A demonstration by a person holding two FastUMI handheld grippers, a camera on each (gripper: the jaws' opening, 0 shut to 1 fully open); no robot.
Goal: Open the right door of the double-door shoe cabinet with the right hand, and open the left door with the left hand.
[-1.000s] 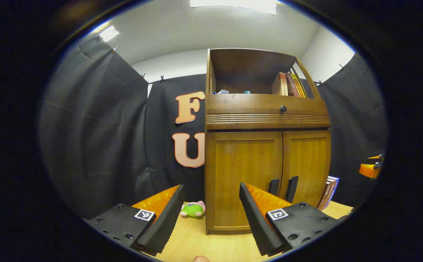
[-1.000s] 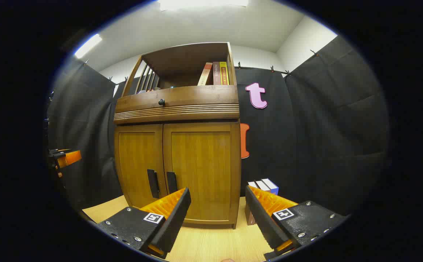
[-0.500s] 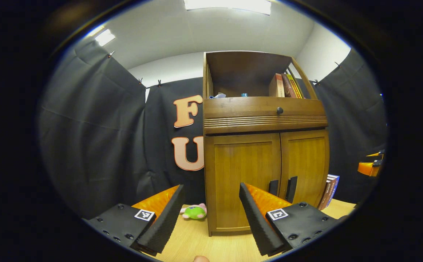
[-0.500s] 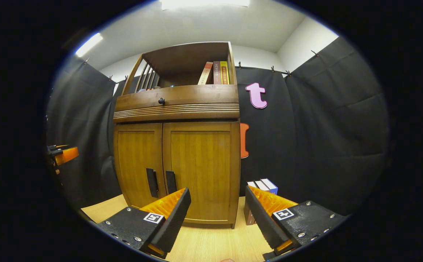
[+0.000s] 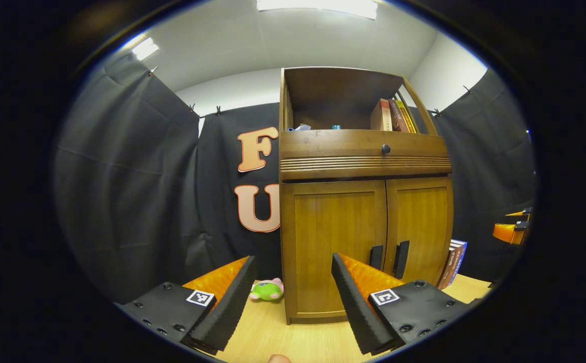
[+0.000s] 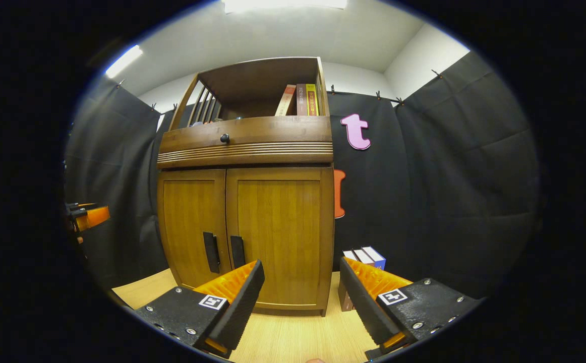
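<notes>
— What's the shoe cabinet (image 6: pixel 245 201) made of?
— Wood, stained brown with a soft satin sheen; my table (image 6: pixel 283 338) is paler wood grain, matt.
— And the wall (image 6: pixel 424 176)?
— Matt black cloth, creased. The toy (image 5: pixel 268 290) looks plush.

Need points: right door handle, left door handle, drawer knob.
right door handle (image 6: pixel 237 251), right gripper view, mid-length of the bar.
left door handle (image 5: pixel 376 256), left gripper view, mid-length of the bar.
drawer knob (image 6: pixel 225 137), right gripper view, its round face.
</notes>
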